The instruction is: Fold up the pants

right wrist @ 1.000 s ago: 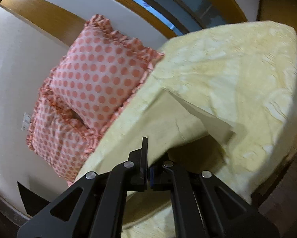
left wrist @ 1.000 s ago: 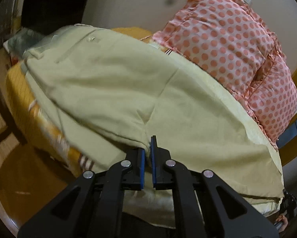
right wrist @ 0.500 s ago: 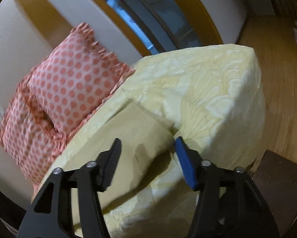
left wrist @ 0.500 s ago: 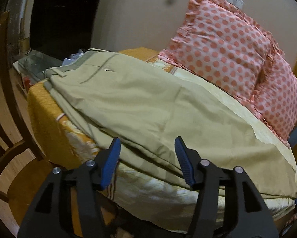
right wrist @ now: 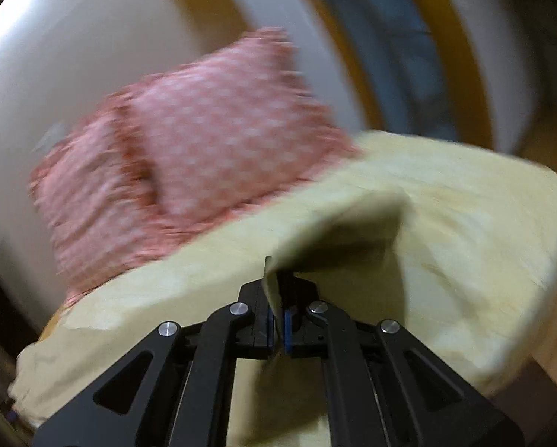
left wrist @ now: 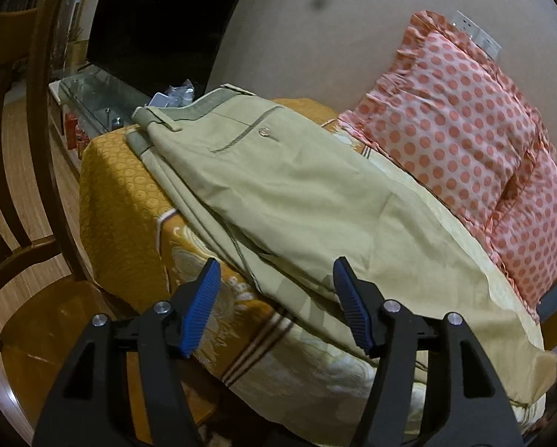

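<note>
The pants point(left wrist: 301, 201) lie lengthwise along the bed point(left wrist: 122, 201), waistband toward the far end beside a glass-topped stand point(left wrist: 92, 93), legs running down toward the near edge, with two polka-dot pillows point(left wrist: 464, 141) against the wall beyond them. They look like light cotton, soft and limp, so I'd expect them to sag and crease wherever they are lifted unsupported. The sturdier places to grip would be the waistband or the leg hems, where the cloth is doubled.

The left gripper point(left wrist: 276, 305) hangs just short of the near edge of the pants, its blue fingers point(left wrist: 204, 307) spread wide apart with nothing between them. The right gripper point(right wrist: 276, 320) has its fingers pressed together on a thin fold of pale cloth that rises from them.

That right view is badly smeared by motion, so I cannot say for sure whether the pinched cloth is a pants hem or the pale bedcover point(right wrist: 464, 231). The leg ends run out of the left view at the lower right, and the underside layers are hidden.
</note>
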`<state>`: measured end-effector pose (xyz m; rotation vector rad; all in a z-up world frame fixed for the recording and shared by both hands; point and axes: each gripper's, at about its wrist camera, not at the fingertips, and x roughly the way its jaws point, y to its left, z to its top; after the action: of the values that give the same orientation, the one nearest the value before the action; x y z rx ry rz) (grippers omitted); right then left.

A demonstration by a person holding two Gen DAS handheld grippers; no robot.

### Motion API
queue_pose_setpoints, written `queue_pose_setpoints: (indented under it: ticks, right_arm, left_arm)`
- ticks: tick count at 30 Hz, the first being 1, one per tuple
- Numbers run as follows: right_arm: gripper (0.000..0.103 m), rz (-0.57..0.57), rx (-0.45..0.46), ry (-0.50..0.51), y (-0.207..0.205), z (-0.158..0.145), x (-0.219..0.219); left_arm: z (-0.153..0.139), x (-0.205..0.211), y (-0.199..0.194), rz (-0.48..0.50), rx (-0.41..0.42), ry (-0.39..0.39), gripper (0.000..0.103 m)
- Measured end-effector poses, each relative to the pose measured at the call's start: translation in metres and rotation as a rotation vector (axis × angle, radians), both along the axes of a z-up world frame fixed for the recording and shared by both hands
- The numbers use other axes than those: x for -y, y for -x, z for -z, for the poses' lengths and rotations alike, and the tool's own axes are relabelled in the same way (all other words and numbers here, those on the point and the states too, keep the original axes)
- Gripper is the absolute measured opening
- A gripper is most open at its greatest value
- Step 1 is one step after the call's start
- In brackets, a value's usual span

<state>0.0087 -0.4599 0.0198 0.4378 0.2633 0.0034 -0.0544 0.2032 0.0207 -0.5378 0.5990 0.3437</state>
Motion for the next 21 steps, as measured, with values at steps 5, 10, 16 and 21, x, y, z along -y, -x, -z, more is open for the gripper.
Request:
queue_pose_setpoints:
  ticks: [5, 10, 16, 21]
  right_arm:
    - [0.004, -0.421, 0.079, 0.09, -0.04, -0.041, -0.141]
    - [0.004, -0.816, -0.047, 0.261, -0.053, -0.018, -0.292]
    - [0.08, -1.016, -0.16, 0.406, -0.025, 0.018, -0.348]
    - [0.065, -0.856, -0.149, 0.32, -0.043, 0.011, -0.315]
  left_arm:
    - [0.002, -0.008, -0.002, -0.017, 0.007, -0.002, 0.067]
    - [0.003, -0.015, -0.007, -0.019, 0.011, 0.002, 0.068]
    - [0.005, -0.025, -0.009, -0.016, 0.017, -0.018, 0.072]
    - [0.008, -0.042, -0.014, -0.04, 0.043, 0.015, 0.072]
